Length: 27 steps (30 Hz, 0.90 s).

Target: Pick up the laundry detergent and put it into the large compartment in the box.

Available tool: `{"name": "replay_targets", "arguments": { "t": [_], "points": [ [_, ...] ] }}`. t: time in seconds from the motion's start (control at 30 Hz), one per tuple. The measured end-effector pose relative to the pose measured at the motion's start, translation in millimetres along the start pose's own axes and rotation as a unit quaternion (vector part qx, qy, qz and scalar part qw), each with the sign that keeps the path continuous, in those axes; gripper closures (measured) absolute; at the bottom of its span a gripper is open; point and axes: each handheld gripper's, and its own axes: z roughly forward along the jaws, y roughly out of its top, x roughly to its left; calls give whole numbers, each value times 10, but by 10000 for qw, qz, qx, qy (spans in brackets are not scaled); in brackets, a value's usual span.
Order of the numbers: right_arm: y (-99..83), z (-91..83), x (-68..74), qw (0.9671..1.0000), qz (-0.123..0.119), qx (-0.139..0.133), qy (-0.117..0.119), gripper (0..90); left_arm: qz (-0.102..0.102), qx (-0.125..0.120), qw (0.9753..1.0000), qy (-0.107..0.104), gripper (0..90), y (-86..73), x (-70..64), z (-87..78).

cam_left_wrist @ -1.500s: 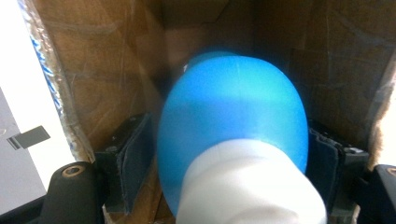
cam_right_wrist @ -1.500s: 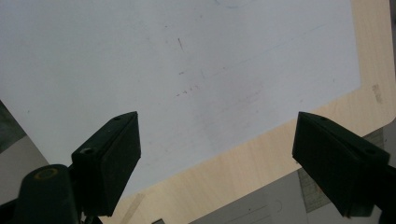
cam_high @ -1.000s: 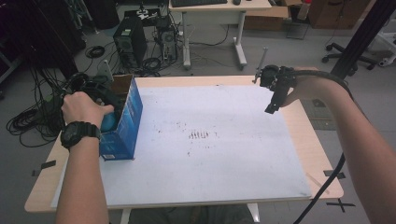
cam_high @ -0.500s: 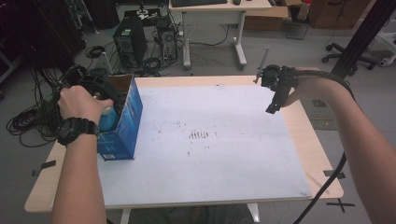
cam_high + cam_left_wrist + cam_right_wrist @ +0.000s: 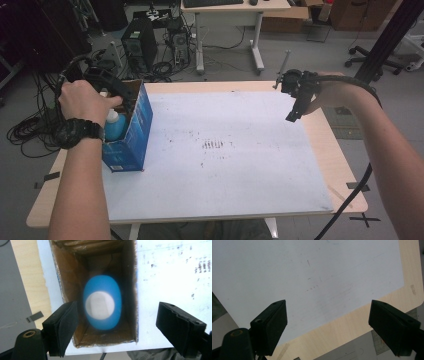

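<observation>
While left claw (image 5: pixel 117 327) gapes over bottle (image 5: pixel 102 305) in box (image 5: pixel 130 290), 9 o'clock jaw risks snagging box wall; right claw (image 5: pixel 328 327) released, idle.

Box at bench's left edge, bottle inside.

On the bench (image 5: pixel 345 165): a sheet (image 5: pixel 225 160) over most of the top, with the box (image 5: pixel 131 134) upright on its left part, open end up. In the box: a bottle (image 5: pixel 102 305), upright. Above the box opening: left gripper (image 5: pixel 117 320), fingers (image 5: pixel 62 327) spread either side. Above the far right corner: right gripper (image 5: pixel 295 97), well apart from the box.
</observation>
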Motion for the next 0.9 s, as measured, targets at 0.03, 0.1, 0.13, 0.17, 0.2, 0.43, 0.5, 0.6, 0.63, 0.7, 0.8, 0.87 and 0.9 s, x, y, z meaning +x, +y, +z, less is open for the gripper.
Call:
{"name": "replay_targets", "arguments": {
  "t": [0.03,0.1,0.13,0.17,0.2,0.43,0.5,0.6,0.63,0.7,0.8,0.87,0.9],
  "points": [
    [-3,-3,2,10000,17,5,-4,151,30,-13,10000,2,180,0,-11,-15],
    [-10,-8,4,10000,20,-2,-2,152,89,-68,9999,17,179,-2,-47,-59],
    [-12,-9,3,10000,6,-2,-3,152,120,-88,9999,26,178,-3,-75,-83],
    [-15,-14,3,10000,10,15,-18,152,143,-117,9998,32,177,-4,-91,-99],
    [-16,-19,4,10000,22,34,-26,152,207,-135,9997,44,175,-4,-112,-124],
    [-24,-34,15,10000,37,19,-42,152,520,-306,9982,-60,154,-4,-274,-254],
    [-21,-39,19,10000,37,14,-39,152,627,-331,9974,-112,151,-3,-323,-279],
    [-17,-43,20,10000,21,12,-44,152,786,-374,9961,-161,140,-1,-395,-314],
    [-15,-44,20,10000,15,11,-50,152,819,-384,9958,-169,139,0,-412,-318],
    [-10,-43,24,10000,15,10,-42,152,892,-392,9951,-188,136,2,-455,-324],
    [-6,-39,24,10000,-10,39,-53,152,1051,-439,9930,-320,129,5,-523,-330],
    [-5,-37,25,10000,-9,11,-46,151,1122,-486,9918,-361,123,7,-553,-339],
    [-3,-37,26,10000,-7,12,-42,152,1161,-474,9913,-403,122,11,-571,-339]
  ]
}}
